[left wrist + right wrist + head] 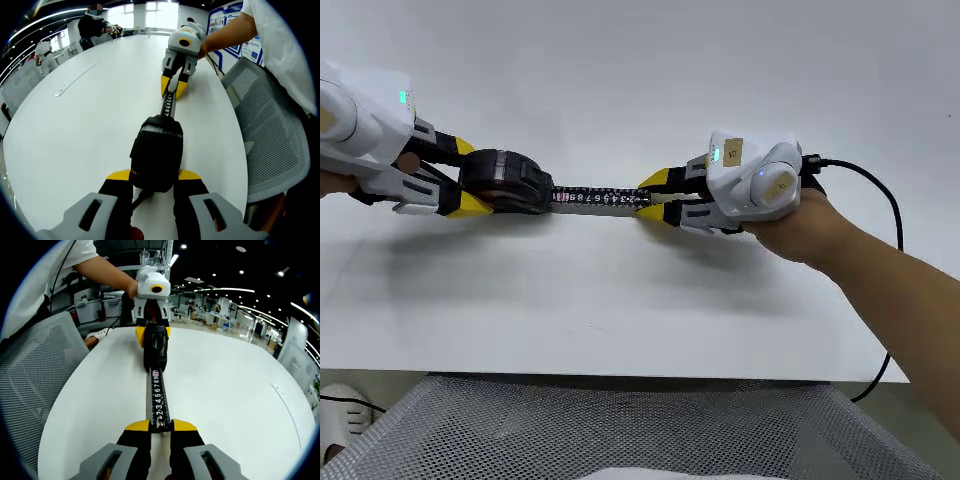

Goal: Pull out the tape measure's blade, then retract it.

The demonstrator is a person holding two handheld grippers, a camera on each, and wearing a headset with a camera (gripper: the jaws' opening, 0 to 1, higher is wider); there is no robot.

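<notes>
Item one, my left gripper (468, 184): jaws clamped on the black tape measure case (508, 181), low over the left of the white table (620, 310).
Item two, blade (592, 197): drawn out a short way, numbers up, stretched straight between both grippers.
Item three, my right gripper (653, 197): jaws pinched narrow on the blade's tip.
Item four, grey mesh chair (620, 430): at the table's near edge.

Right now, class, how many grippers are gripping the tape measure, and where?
2. The left gripper clamps the tape measure's black case; the right gripper pinches the tip of its pulled-out blade. Nothing suggests a hidden third.
</notes>
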